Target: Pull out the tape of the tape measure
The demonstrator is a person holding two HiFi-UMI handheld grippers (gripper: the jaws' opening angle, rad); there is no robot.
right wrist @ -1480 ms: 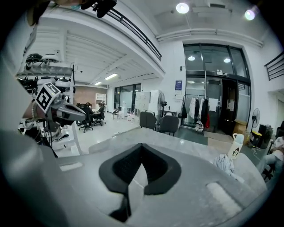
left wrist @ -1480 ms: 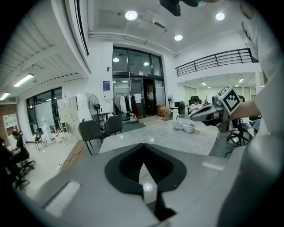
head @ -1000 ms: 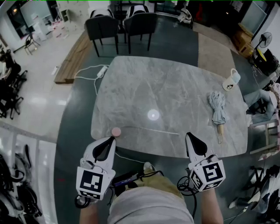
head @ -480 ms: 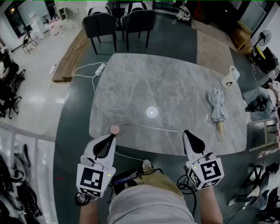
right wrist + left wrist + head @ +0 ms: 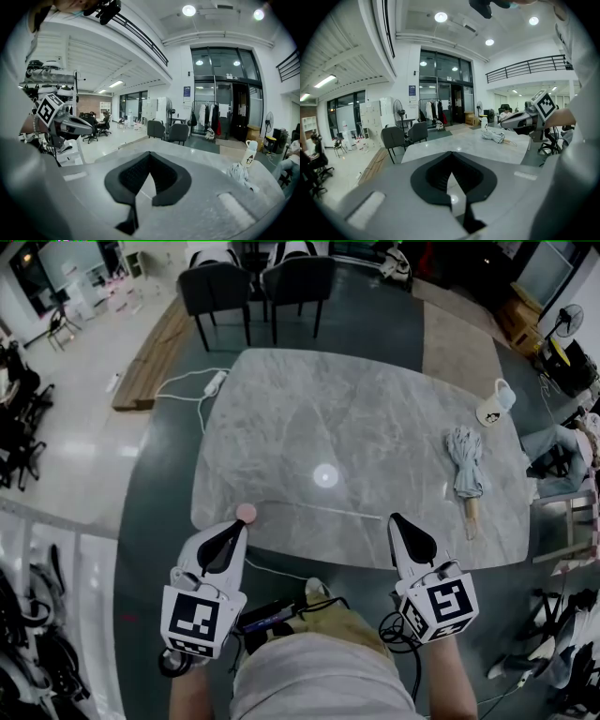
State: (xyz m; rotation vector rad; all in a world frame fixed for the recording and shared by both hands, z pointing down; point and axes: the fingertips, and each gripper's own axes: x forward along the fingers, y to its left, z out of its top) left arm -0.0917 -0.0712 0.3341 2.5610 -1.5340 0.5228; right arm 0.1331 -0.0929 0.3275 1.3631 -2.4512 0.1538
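A small round pink tape measure (image 5: 246,512) lies at the near left edge of the grey marble table (image 5: 356,409). Its thin white tape (image 5: 319,510) is stretched out to the right along the near edge. My left gripper (image 5: 241,525) is shut and empty, its tip just in front of the pink case; I cannot tell if it touches. My right gripper (image 5: 394,518) is shut on nothing, its tip by the tape's far end. The left gripper view shows closed jaws (image 5: 451,153) with only tabletop beyond. In the right gripper view the jaws (image 5: 150,153) are also closed.
A folded grey umbrella (image 5: 464,470) lies at the table's right side, with a white bottle (image 5: 494,409) behind it. Two dark chairs (image 5: 253,282) stand at the far edge. A power strip with its cable (image 5: 216,382) lies on the floor at far left.
Nothing on the table has moved. Both grippers stay shut at the near edge; only the head view has shifted slightly.
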